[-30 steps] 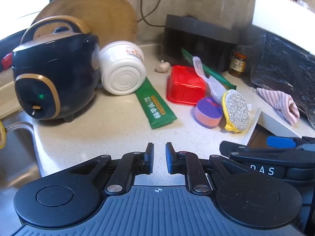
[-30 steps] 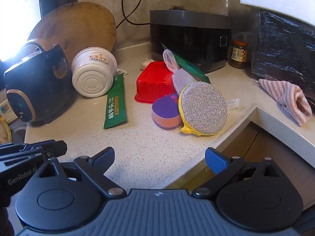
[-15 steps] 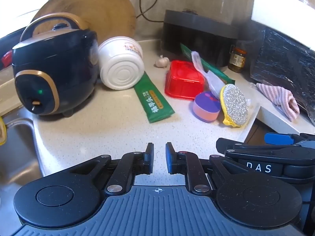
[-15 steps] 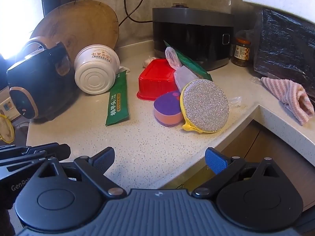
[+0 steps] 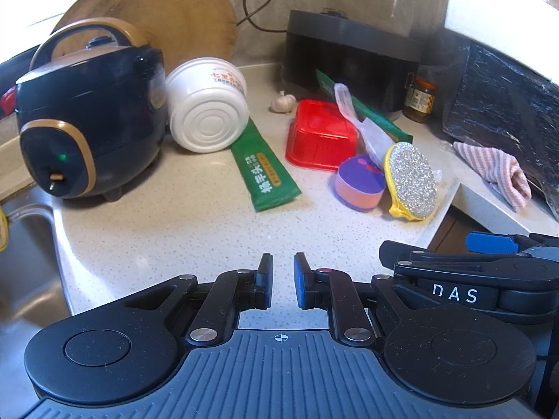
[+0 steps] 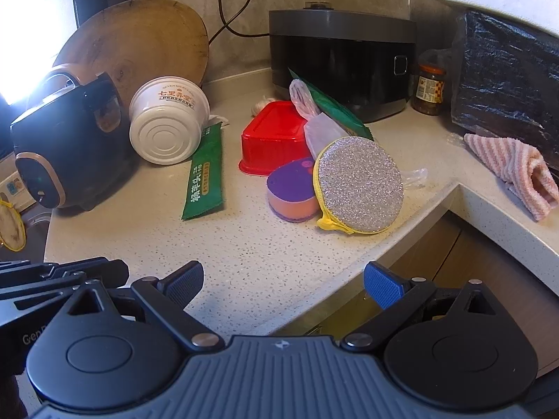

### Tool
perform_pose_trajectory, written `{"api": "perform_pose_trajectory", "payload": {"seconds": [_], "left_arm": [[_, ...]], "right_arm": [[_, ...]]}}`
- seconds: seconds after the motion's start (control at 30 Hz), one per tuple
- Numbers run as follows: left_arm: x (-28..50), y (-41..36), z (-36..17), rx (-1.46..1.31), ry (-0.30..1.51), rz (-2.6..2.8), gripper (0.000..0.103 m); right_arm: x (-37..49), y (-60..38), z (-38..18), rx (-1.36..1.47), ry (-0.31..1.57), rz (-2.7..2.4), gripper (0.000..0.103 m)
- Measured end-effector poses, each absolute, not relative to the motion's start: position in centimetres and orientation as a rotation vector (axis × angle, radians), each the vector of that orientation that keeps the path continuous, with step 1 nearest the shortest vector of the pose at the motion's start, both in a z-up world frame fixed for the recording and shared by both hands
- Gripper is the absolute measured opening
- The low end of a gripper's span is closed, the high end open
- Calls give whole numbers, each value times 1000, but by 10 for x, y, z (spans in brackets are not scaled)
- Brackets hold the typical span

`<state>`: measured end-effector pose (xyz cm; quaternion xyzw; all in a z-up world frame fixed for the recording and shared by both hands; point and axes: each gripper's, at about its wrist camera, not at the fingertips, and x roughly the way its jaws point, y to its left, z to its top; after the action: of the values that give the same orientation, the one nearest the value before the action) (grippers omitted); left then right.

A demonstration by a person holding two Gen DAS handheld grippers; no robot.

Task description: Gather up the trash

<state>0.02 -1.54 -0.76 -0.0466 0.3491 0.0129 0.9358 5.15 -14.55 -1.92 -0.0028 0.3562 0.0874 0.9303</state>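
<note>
The speckled pale stone tabletop (image 6: 265, 244) carries a dark blue rice cooker (image 5: 91, 122), beside it a tipped white paper bowl (image 6: 167, 122), then a red plastic tub (image 6: 272, 143) and a flat green snack wrapper (image 6: 204, 174) between them. My left fingers (image 5: 281, 279) hover nearly closed on nothing. My right fingers (image 6: 283, 282) hang spread wide and empty above the tabletop's near edge.

White letters "DAS" stand on the right tool (image 5: 454, 293). The left tool (image 6: 31, 338) shows "Gen", cut off. The green packet (image 6: 204, 174) and white cup (image 6: 174, 96) carry Chinese print.
</note>
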Motion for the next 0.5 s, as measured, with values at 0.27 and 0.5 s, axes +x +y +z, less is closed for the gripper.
{"api": "perform_pose_trajectory", "payload": {"seconds": [0.27, 0.5], "left_arm": [[3, -19, -8, -94, 725, 29, 17], [1, -23, -8, -98, 729, 26, 17]], "right_arm": [[54, -150, -22, 4, 740, 183, 99], [53, -151, -22, 7, 744, 190, 99]]}}
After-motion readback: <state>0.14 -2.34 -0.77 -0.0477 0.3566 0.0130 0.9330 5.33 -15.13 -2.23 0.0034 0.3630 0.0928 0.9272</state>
